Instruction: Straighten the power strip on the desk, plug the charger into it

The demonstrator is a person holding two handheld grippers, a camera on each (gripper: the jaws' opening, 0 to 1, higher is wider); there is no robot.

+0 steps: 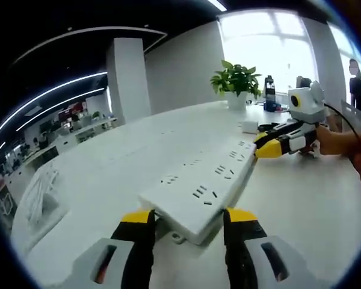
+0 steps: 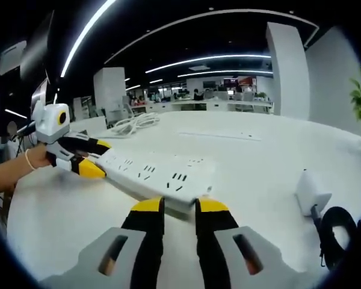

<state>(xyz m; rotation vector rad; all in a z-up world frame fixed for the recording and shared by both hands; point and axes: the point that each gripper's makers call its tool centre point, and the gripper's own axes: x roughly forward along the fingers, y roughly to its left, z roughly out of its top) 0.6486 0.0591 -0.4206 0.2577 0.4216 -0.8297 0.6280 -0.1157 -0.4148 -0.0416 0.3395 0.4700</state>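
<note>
Right gripper view has charger [image 2: 311, 191] w/ cable; left gripper view a plant [image 1: 236, 81]. Power strip [image 1: 201, 186] runs lengthwise between left gripper [image 1: 189, 220] & right gripper [image 2: 179, 208], each pinching an end.

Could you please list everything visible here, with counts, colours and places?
long white plastic power strip: one, white, on desk between both grippers
white block charger: one, white with black coiled cable, desk, apart from strip
white cable bundle: one, far desk side
green potted plant: one, white pot, far desk edge
white desk: one
left gripper: yellow-tipped jaws astride strip's end
right gripper: jaws at the opposite end
</note>
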